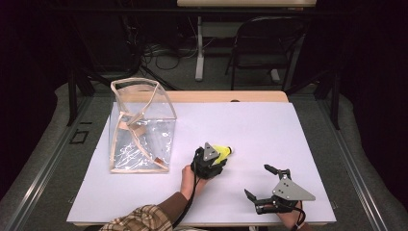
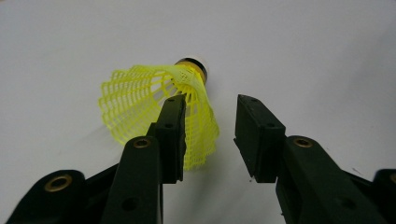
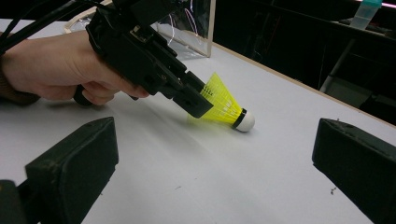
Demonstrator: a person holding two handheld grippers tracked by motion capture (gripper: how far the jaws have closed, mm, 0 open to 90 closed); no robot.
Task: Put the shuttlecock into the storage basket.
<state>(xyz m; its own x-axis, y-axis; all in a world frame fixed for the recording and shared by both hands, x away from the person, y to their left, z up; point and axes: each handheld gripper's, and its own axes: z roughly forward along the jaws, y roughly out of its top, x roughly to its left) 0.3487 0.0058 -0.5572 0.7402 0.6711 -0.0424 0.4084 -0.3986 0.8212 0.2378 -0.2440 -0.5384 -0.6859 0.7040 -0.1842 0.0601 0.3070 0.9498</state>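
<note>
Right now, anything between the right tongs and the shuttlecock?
No. In the right gripper view, only bare white table lies between the open right tongs and the shuttlecock.

A clear bag (image 1: 142, 127) with tan trim stands open on the white table (image 1: 269, 130), at about ten o'clock. Beyond the far edge, near one o'clock, a black folding chair (image 1: 262, 45) stands on the floor, with cables (image 1: 163, 55) at twelve.

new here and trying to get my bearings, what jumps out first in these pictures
The bright yellow shuttlecock lies on the white table near its middle, with the left gripper at its skirt, one finger against the mesh. At the table's left stands a clear plastic bag; the right gripper rests open nearby.
</note>
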